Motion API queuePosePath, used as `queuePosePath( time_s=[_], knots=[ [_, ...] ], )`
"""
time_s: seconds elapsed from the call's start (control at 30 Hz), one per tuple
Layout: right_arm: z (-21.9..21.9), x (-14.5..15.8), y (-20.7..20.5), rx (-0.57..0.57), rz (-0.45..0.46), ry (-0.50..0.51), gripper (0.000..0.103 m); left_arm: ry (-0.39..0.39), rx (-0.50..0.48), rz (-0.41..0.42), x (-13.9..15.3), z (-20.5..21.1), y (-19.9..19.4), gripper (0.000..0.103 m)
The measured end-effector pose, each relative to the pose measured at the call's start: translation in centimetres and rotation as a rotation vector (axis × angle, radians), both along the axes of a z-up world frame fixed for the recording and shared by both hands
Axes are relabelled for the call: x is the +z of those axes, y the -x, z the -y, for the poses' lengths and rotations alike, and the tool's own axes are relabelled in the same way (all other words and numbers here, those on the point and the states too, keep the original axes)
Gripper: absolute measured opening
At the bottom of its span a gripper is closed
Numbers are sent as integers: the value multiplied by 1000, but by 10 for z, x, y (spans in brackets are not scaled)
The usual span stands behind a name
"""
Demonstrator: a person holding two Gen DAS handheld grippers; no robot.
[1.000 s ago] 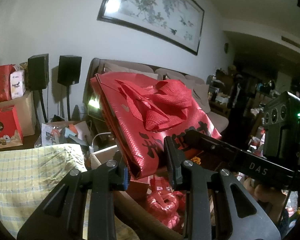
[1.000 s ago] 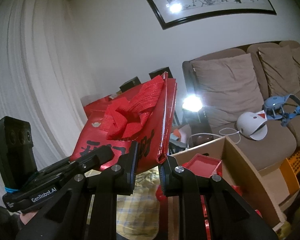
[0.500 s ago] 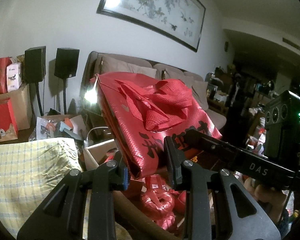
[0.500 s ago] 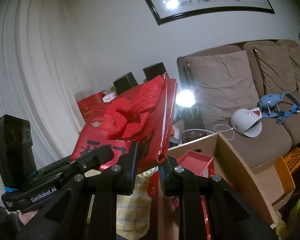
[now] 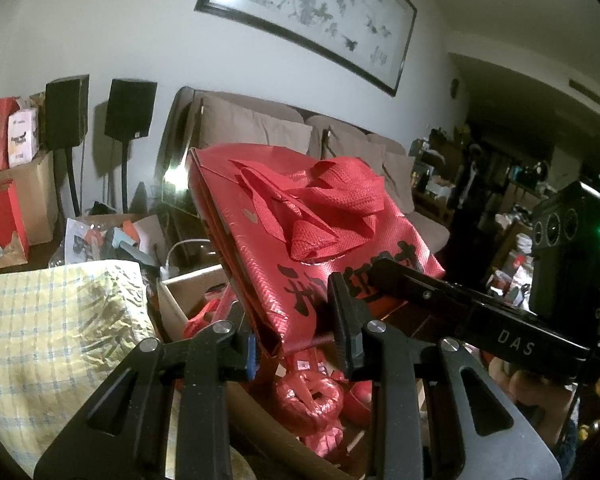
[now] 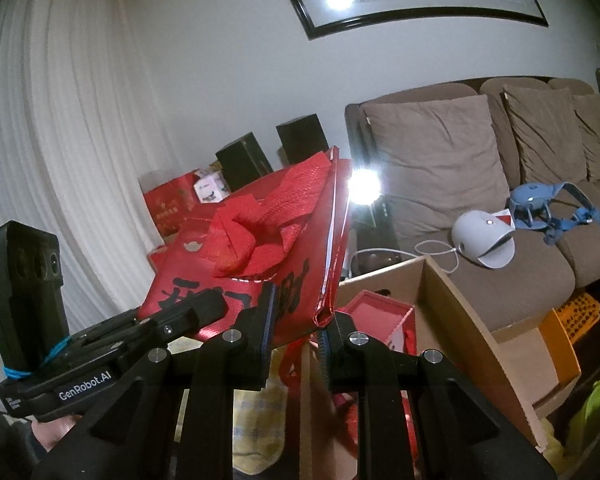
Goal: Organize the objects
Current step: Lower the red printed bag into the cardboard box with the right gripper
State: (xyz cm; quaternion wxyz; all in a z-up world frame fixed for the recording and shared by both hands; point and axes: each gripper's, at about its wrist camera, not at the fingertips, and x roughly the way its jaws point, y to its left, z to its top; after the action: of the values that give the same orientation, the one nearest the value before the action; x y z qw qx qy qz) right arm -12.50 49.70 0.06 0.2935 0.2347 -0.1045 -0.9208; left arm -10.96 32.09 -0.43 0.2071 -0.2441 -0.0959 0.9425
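Both grippers, left gripper [image 5: 296, 340] and right gripper [image 6: 296, 330], clamp a folded red bag [image 5: 320, 236] above a cardboard box [image 6: 464, 320] holding red items [image 5: 312, 396].

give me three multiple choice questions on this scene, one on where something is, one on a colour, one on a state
1. Where is the white helmet-like object?
A. on the sofa seat
B. inside the cardboard box
C. on the checked cloth

2. What colour is the folded bag?
A. blue
B. red
C. green

3. How is the bag held?
A. lying loose in the box
B. gripped by one gripper only
C. gripped by both grippers

Answers:
1. A: the white object lies on the sofa cushion, beyond the cardboard box.
2. B: the bag is red with black characters.
3. C: the left gripper and right gripper each have jaws closed on a bottom corner.
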Motion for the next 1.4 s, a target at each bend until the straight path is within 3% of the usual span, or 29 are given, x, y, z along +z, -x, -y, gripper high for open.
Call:
queuePosePath(
  time_s=[0.6,1.4],
  knots=[
    [-10,-16,14,-25,64,-36,18,-26,-16,85,-22,-12,18,27],
    [-33,-62,52,-118,228,-128,18,-69,-63,300,-76,-44,61,27]
  ],
)
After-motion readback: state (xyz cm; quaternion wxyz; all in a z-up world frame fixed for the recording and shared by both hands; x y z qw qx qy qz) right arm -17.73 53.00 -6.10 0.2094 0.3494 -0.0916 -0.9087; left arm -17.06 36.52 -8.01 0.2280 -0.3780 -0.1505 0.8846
